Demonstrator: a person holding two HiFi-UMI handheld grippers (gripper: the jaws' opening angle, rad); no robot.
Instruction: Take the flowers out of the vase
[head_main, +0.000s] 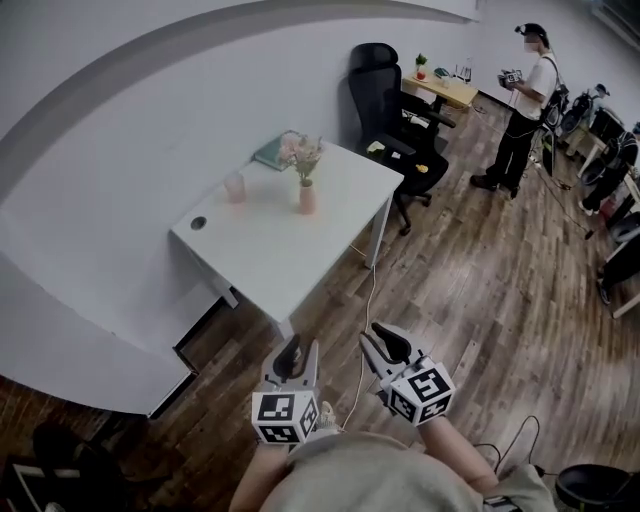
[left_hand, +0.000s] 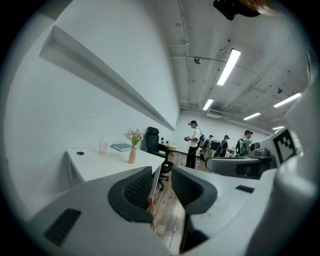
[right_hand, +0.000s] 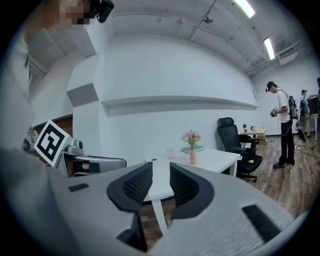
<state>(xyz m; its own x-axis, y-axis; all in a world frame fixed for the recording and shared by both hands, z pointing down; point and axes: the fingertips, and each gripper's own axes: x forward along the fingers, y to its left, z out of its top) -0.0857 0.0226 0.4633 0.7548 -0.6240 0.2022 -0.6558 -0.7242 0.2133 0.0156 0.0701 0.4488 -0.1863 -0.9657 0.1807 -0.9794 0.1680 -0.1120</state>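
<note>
White table (head_main: 270, 250) stands on wood floor (head_main: 470, 290), bearing pink vase (head_main: 307, 198) with flowers (head_main: 303, 155), cup (head_main: 235, 187) and book (head_main: 272, 152). Well short of the table, left gripper (head_main: 298, 356) and right gripper (head_main: 384, 342) are spread, empty.

Head cam high up, aimed steeply down, tabletop (head_main: 290, 250) well ahead. Left tool (head_main: 297, 358), right tool (head_main: 385, 347) cams low, near level; all three share far-off tabletop, vase (head_main: 307, 197).
</note>
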